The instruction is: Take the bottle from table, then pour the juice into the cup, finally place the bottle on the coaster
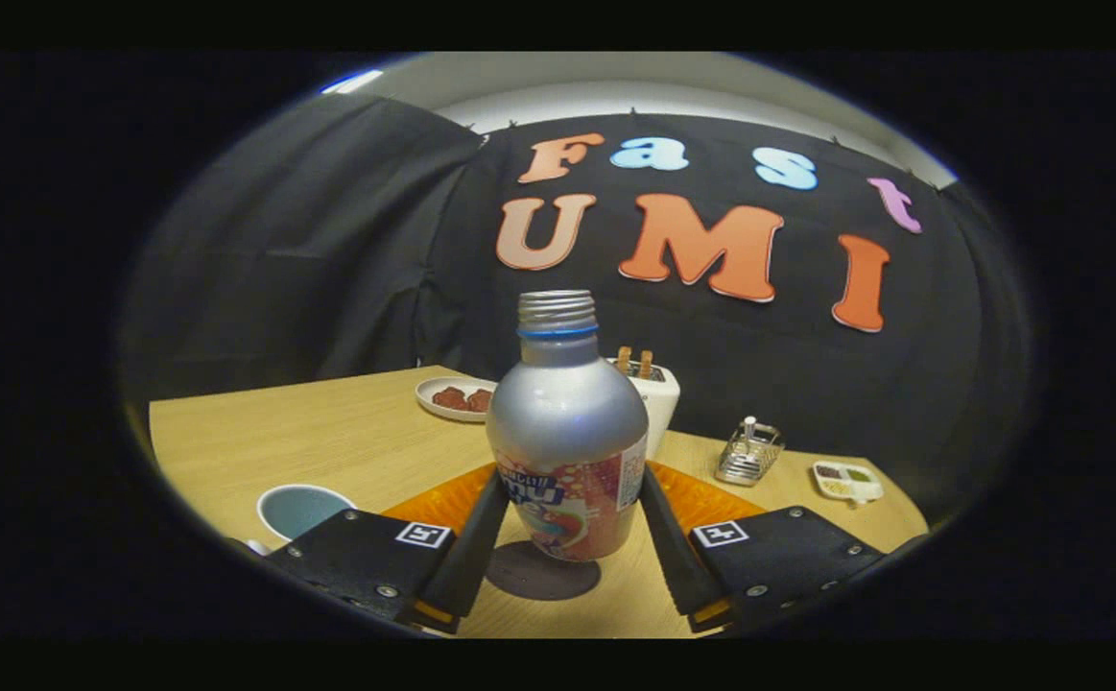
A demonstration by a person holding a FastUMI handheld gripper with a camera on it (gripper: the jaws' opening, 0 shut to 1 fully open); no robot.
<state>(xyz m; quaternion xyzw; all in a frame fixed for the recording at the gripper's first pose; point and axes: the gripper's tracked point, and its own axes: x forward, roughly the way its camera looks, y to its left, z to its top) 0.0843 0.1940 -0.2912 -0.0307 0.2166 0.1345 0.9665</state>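
Bottle (567,427), silver with its threaded neck uncapped, is standing upright on a dark round coaster (540,570) on the wooden surface (327,432); its label's writing is too blurred to read. The hand-held gripper (567,509) is flanking it, both fingers lying against its labelled sides. A cup (300,509) is sitting beside the left finger. Beyond are lying an orange mat (701,499), a plate of food (455,397), a toaster (653,398), a wire holder (749,453) and a small divided dish (847,480).

There's the tool (567,485): two flat black finger mounts, each wearing a square black-and-white marker tag near its inner corner, small silver screws along the edges.
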